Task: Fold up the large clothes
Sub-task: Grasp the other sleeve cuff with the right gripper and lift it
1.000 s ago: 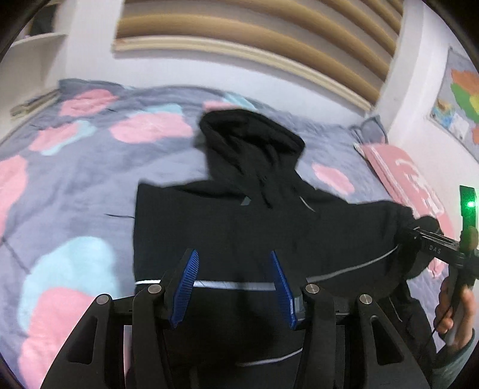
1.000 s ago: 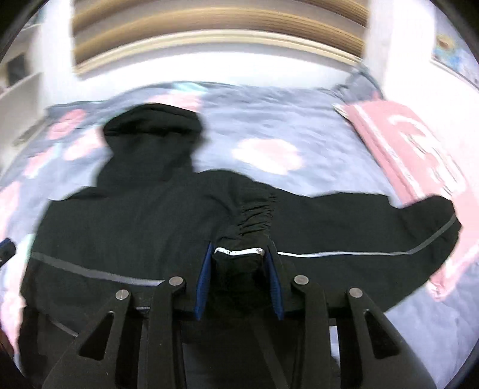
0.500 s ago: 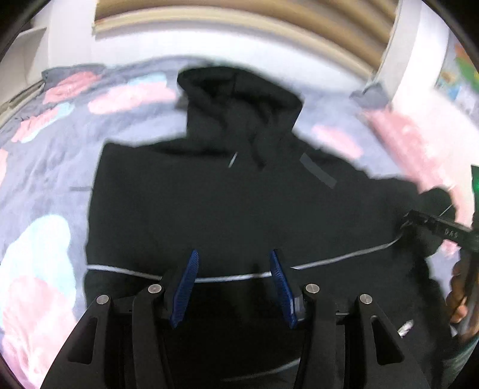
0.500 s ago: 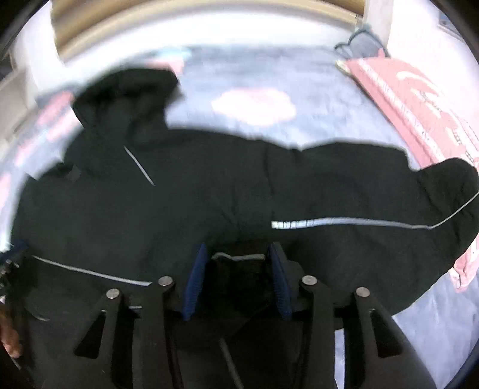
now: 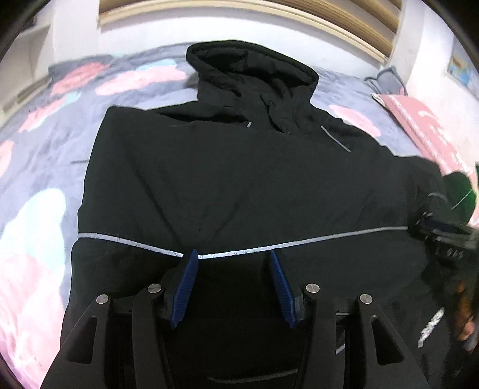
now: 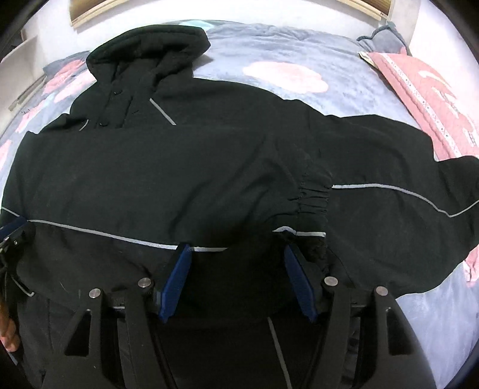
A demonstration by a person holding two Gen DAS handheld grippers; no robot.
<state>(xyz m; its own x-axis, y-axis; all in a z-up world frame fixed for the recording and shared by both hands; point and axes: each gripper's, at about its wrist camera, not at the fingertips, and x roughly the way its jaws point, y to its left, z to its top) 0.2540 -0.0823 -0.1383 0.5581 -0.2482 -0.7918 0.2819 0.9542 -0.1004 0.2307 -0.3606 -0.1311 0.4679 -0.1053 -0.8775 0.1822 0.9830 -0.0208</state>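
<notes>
while the black hooded jacket [image 6: 185, 167] is spread on the bed [image 6: 284, 51], the right gripper [image 6: 236, 269] has just been opening, nothing pinched. the left gripper [image 5: 233, 272] is held parted, nothing gripped.

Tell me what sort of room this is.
Most likely a bedroom. The black hooded jacket lies spread on a bed covered by a grey blanket with pink and blue patches, a pink quilted pillow sits at the far right, and a slatted wooden headboard runs along the wall.

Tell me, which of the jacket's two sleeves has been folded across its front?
The sleeve whose gathered cuff lies beside the right claw; its jaws have just been opening. The other sleeve stretches out toward the pink pillow.
</notes>
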